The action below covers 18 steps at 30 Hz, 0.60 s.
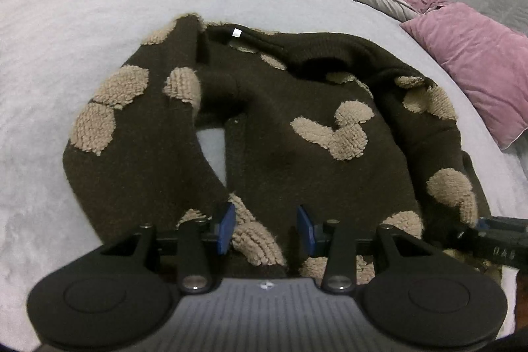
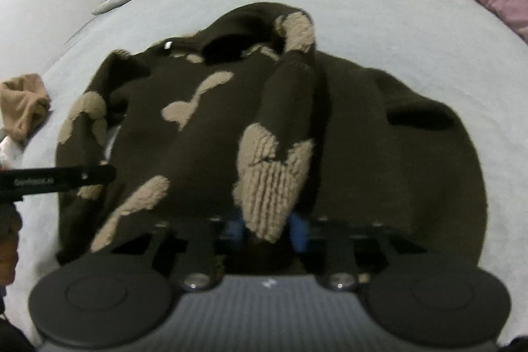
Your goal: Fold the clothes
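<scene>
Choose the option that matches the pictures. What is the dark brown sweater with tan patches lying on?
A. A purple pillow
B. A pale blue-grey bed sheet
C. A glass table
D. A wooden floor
B: the dark brown sweater lies spread on the pale blue-grey bed sheet, and the purple pillow sits apart at the sheet's edge.

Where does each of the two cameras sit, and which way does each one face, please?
Left wrist: on the left claw, looking down along open blue pads at the brown sweater; right claw's tip at the edge.
Right wrist: on the right claw, clamped on a sweater fold; left claw's tip at the left edge.
Shared: sweater, bed sheet, purple pillow.
</scene>
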Each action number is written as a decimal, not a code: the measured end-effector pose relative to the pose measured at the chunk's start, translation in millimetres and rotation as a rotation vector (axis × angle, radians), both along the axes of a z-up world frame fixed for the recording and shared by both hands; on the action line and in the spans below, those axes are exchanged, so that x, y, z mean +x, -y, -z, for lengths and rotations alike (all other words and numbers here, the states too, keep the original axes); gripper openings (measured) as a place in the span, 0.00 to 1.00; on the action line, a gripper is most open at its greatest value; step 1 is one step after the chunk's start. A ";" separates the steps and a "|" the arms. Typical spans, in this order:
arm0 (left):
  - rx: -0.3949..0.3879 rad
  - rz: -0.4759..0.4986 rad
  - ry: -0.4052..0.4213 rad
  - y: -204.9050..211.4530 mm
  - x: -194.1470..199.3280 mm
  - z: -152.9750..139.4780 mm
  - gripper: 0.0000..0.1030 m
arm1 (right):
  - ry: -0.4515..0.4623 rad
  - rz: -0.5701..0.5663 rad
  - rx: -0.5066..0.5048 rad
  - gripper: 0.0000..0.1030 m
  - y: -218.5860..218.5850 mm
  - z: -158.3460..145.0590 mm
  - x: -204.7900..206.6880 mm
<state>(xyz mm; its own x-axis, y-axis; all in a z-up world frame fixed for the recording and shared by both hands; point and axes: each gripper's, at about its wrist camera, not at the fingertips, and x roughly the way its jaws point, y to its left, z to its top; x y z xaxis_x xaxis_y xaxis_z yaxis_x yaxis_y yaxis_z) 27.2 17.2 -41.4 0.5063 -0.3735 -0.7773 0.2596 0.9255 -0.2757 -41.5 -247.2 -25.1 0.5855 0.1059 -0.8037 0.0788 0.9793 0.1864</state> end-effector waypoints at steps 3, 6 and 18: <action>0.010 0.000 0.008 1.4 1.0 -1.3 0.39 | 0.028 0.045 0.013 0.09 11.9 -10.4 -5.4; 0.019 0.003 0.023 4.0 3.1 -2.6 0.39 | 0.076 0.082 -0.036 0.09 21.2 -26.3 -7.0; 0.060 0.002 0.066 17.5 18.2 -2.9 0.39 | 0.159 0.202 -0.238 0.09 66.4 -70.4 21.8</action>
